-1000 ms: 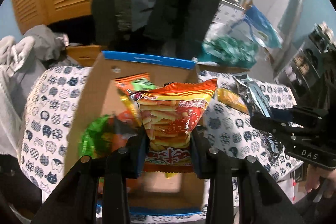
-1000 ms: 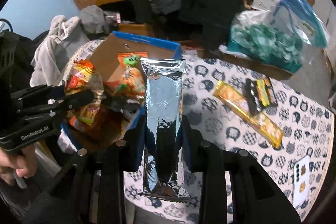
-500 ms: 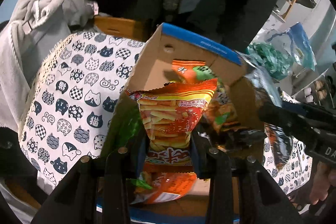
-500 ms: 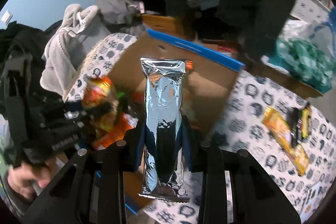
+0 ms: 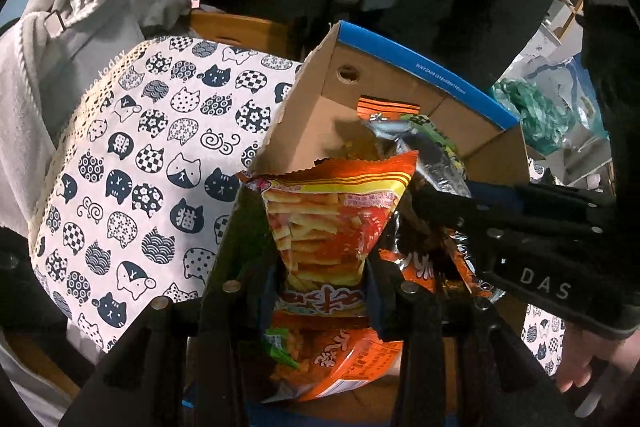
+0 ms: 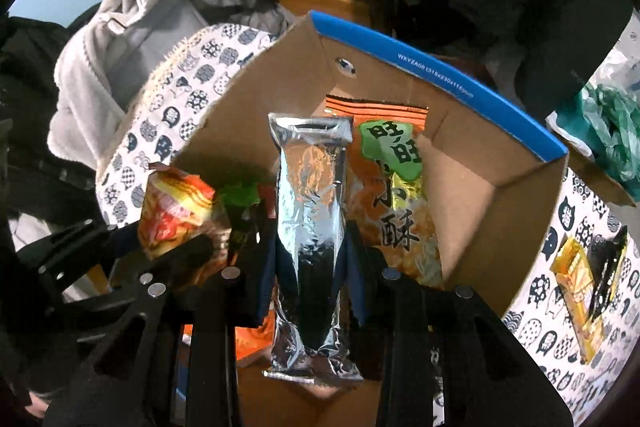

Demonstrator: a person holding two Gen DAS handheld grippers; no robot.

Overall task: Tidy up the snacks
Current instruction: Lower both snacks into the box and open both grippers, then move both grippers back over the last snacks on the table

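We are partway through tidying snacks into a cardboard box (image 6: 492, 211) with a blue top edge, standing open on a table covered in a cat-print cloth (image 5: 132, 163).

Already inside the box, an orange and green snack bag (image 6: 396, 195) leans against the far wall at about 12 o'clock, and another orange packet (image 5: 340, 359) lies on the floor of the box near 6 o'clock.

Both claws hang over the box, pointing steeply down, each with something in its grip. The left claw (image 5: 322, 291) is clamped on an orange chip bag (image 5: 328, 219), held upright by its lower half; its jaws have just eased open slightly, yet the bag sits pinched between them. The right claw (image 6: 310, 271) is clamped tight on a long silver foil packet (image 6: 310, 211), also upright, its crimped top toward 12 o'clock.

Still left, we judge: setting these two down in the box, then fetching the yellow snack bar (image 6: 576, 291) and the dark bar (image 6: 606, 259) lying on the cloth outside the box, at 3 o'clock in the right view.

The foil packet looks crinkled, shiny and flat; the chip bag looks puffy and light.
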